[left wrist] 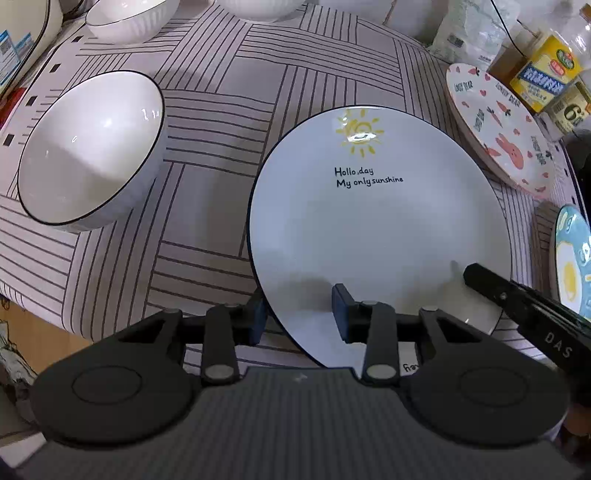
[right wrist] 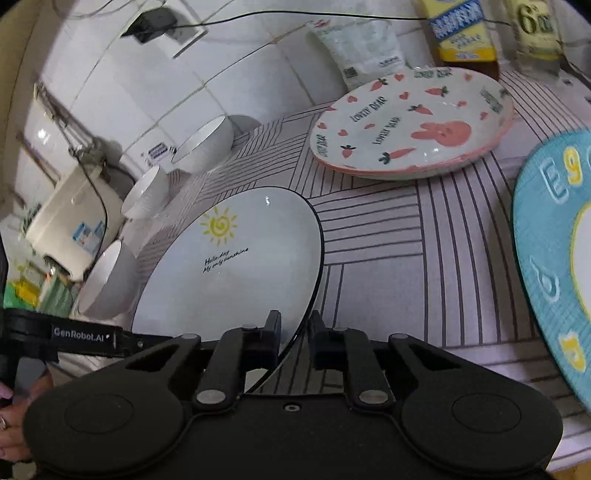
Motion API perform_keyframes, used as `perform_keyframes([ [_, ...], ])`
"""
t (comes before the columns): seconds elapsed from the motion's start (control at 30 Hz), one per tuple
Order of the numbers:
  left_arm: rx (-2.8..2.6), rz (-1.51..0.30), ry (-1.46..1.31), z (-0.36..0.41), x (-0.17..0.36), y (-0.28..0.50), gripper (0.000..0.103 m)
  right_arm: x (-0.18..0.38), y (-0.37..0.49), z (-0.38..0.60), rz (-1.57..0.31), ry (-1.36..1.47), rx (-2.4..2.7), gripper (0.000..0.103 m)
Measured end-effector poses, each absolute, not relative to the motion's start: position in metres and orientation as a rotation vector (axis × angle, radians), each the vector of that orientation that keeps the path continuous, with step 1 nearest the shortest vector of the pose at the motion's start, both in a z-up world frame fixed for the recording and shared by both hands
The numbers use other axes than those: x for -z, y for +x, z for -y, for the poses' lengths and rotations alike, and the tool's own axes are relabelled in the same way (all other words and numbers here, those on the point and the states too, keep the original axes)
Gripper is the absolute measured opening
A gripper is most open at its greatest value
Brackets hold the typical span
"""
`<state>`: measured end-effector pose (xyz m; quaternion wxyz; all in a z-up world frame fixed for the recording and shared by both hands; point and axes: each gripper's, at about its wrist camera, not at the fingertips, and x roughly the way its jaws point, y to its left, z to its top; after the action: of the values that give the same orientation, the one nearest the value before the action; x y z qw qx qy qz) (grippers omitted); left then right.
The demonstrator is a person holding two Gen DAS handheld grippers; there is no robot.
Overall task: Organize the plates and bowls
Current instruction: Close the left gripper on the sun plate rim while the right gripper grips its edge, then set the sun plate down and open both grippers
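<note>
A white plate [left wrist: 369,221] [right wrist: 229,266] with a yellow sun and black lettering lies on the striped tablecloth [left wrist: 207,192]. My left gripper [left wrist: 300,308] straddles its near left rim. One finger is outside the edge and the other rests over the plate's face, with a stretch of plate showing between the pads. My right gripper [right wrist: 295,332] is shut on the plate's right rim, which runs edge-on between its fingers. Its finger [left wrist: 480,277] shows on the plate in the left wrist view. The left tool's strap [right wrist: 81,336] reaches in from the left of the right wrist view.
A black-rimmed white bowl [left wrist: 92,147] [right wrist: 107,280] sits left of the plate, with ribbed bowls [left wrist: 129,18] [right wrist: 207,144] behind. A pink bunny plate stack [left wrist: 498,136] [right wrist: 410,122] and a blue egg plate [left wrist: 572,258] [right wrist: 554,240] lie to the right. Bottles [left wrist: 543,70] line the back.
</note>
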<state>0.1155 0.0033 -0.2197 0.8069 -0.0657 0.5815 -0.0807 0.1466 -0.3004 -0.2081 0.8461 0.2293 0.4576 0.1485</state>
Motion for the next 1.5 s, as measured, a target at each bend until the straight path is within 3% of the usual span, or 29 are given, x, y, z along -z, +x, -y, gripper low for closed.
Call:
perform_keyframes([
  [0.43, 0.145, -1.165, -0.149, -0.008, 0.19, 0.149, 0.035, 0.184, 0.194, 0.299, -0.877, 0.409, -0.445, 0.021],
  [1.27, 0.022, -1.219, -0.109, -0.004, 0.214, 0.211, 0.038, 0.211, 0.261, 0.26, -0.954, 0.31, -0.417, 0.025],
  [1.5, -0.005, -1.19, -0.048, 0.007, 0.206, 0.2, 0.049, 0.201, 0.26, 0.238, -1.041, 0.185, -0.417, 0.042],
])
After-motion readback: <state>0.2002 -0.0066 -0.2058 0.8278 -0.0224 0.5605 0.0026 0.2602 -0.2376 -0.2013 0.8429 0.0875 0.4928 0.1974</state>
